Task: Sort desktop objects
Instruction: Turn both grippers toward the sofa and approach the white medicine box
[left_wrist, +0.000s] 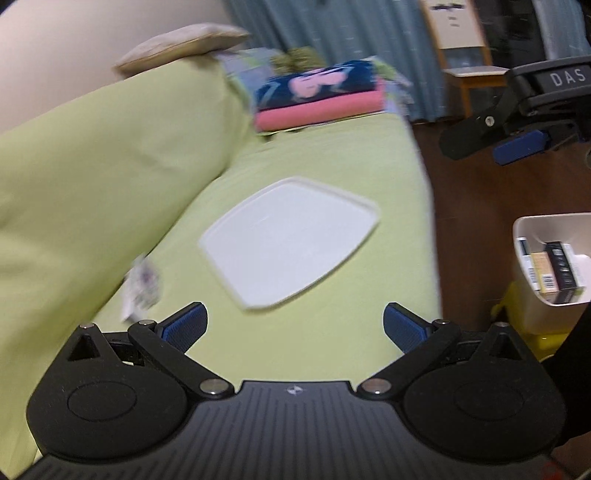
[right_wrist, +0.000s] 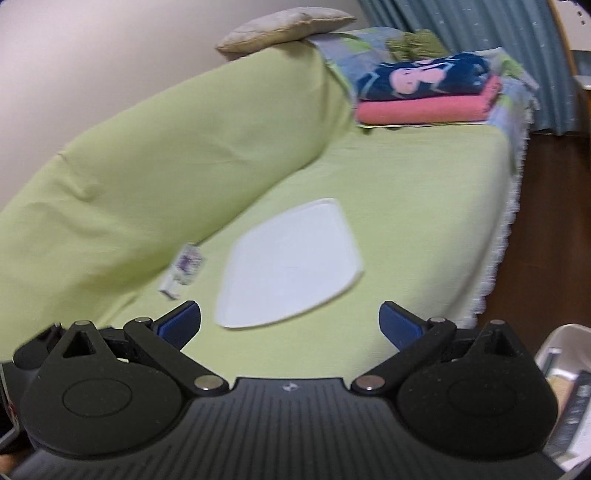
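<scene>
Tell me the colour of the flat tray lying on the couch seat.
White. The tray shows best in the right wrist view, against the light green cover.

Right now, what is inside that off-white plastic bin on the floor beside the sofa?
The off-white plastic bin holds several small upright boxes, a black one and a tan one among them. Whatever lies below or behind them is covered, and the frame edge cuts off the bin's far side.

Green-covered sofa with white tray, small packet, folded towels.
</scene>
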